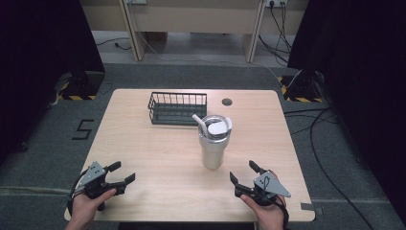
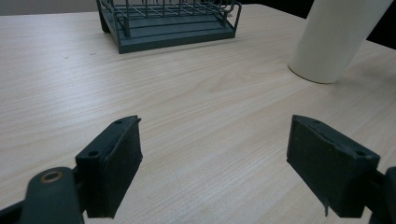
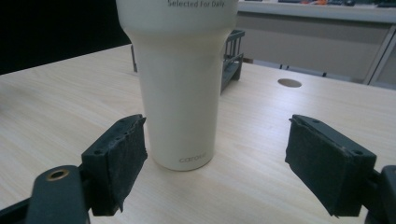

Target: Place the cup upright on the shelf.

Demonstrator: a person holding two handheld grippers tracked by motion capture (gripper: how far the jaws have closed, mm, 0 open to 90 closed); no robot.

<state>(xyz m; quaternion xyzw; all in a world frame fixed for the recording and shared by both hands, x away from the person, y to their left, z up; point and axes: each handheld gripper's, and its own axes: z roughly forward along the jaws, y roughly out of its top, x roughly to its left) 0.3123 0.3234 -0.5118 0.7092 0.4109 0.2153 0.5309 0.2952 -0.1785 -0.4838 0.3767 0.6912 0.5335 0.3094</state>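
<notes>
A cream-white tumbler (image 1: 212,146) is standing upright near the middle of the tabletop (image 1: 153,158). Its lid is carrying a white straw that is leaning to the left.

1. High view: fixed above the near edge, facing forward and down over the whole table (image 1: 143,143).
2. Left gripper view: low at the near left, facing far and rightward across the tabletop.
3. Right gripper view: low at the near right, close before the tumbler (image 3: 180,84).
4. Shared by all: tumbler and wire basket (image 2: 168,23).
</notes>
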